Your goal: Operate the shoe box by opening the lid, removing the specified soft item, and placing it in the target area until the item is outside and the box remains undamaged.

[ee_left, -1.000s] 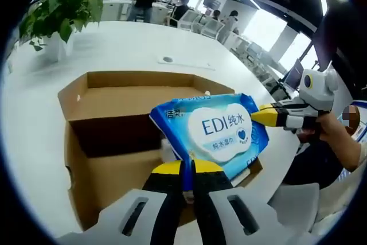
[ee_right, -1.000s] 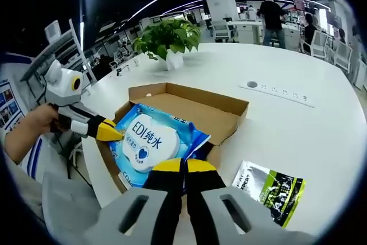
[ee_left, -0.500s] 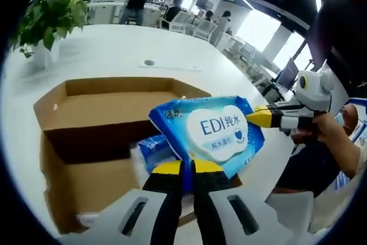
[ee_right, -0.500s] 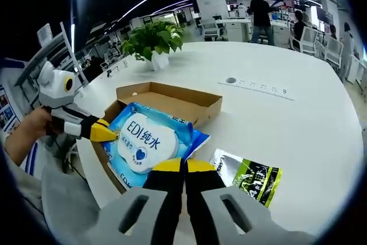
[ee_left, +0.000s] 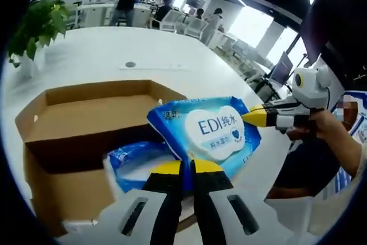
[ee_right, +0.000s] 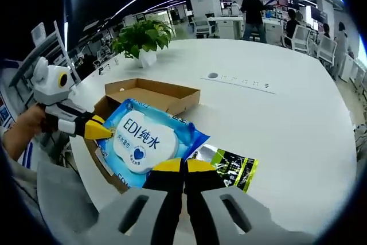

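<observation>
Left gripper view: my left claw (ee_left: 186, 167) pinches one corner of the blue wipes pack (ee_left: 212, 133), my right claw (ee_right: 183, 167) clamps the opposite one, holding it above the open shoe box (ee_left: 86, 113) near the table's (ee_right: 298, 119) edge.

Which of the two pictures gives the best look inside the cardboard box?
The left gripper view. It looks down into the open shoe box, where a second blue pack lies beside the lifted wipes pack. In the right gripper view the shoe box sits mostly behind the wipes pack, with its inside floor hidden.
</observation>
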A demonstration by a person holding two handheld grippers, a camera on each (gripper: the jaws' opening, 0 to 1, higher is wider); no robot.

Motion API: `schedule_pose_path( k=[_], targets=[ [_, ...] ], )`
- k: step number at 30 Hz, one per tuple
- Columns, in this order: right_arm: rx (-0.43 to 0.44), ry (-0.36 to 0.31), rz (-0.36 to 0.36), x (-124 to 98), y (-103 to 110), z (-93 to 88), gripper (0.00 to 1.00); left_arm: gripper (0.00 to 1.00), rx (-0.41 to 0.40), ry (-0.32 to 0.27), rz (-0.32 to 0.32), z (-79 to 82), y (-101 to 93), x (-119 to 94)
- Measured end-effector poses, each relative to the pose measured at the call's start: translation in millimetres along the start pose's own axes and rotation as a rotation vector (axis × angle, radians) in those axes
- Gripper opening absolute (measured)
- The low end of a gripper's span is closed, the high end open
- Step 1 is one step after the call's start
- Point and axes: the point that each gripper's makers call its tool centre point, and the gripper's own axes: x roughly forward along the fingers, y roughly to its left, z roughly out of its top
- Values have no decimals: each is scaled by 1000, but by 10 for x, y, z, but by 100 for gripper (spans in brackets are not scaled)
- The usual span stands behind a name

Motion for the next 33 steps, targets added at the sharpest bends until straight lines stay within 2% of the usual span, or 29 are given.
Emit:
schedule_pose_path(
  k=[6,19,24,33],
  targets=[
    [9,8,-17,-73,-156,-43,0,2,23,5,-15,22,-136,113],
    [32,29,-52,-162,-455,-173,0,2,93,58,-44,31,-361,370],
    [40,36,-70,-161,-558,-216,0,2,108,82,-50,16,-395,484],
    [31,62,-95,-59,-710,-326,0,2,182,156,-34,-33,-392,700]
  ],
)
